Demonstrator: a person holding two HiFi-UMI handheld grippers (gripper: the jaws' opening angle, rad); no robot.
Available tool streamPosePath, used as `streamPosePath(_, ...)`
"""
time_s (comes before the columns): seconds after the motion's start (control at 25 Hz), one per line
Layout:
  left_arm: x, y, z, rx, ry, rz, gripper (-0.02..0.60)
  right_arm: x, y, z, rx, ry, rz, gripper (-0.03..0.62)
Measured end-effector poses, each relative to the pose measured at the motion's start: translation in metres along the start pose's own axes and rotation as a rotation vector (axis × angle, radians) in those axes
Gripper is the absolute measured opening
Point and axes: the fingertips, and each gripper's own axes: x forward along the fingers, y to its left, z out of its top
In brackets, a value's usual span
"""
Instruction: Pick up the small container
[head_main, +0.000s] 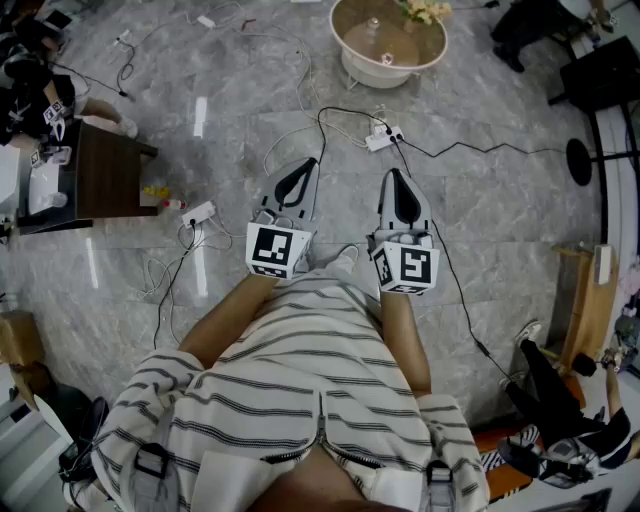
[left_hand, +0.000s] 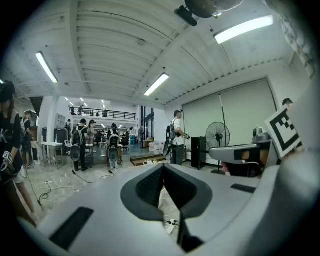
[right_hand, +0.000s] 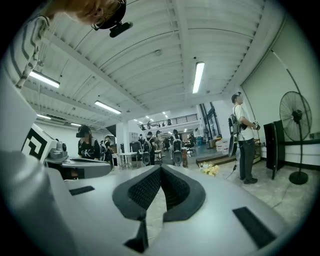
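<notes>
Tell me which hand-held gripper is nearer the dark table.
Left. The left hand-held gripper is right of the dark table, in the head view; the right hand-held gripper is beyond it, farther right.

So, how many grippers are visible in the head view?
2. The left gripper is at the view's left, held out in front of the person; the right gripper is beside it on the right. Both are shut and empty.

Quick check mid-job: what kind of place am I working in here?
Probably a big open studio or workshop hall. The marble floor is strewn with cables and a power strip, people wear backpack rigs under a high strip-lit ceiling, and a pedestal fan stands nearby.
</notes>
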Motion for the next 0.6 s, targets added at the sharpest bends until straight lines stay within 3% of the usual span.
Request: streamPosePath(0.6,0.032,-0.046,0.004,-0.005,-0.010,0.028,0.000,-0.012,-0.046,0.008,-0.004,-0.037,0.062,0.008)
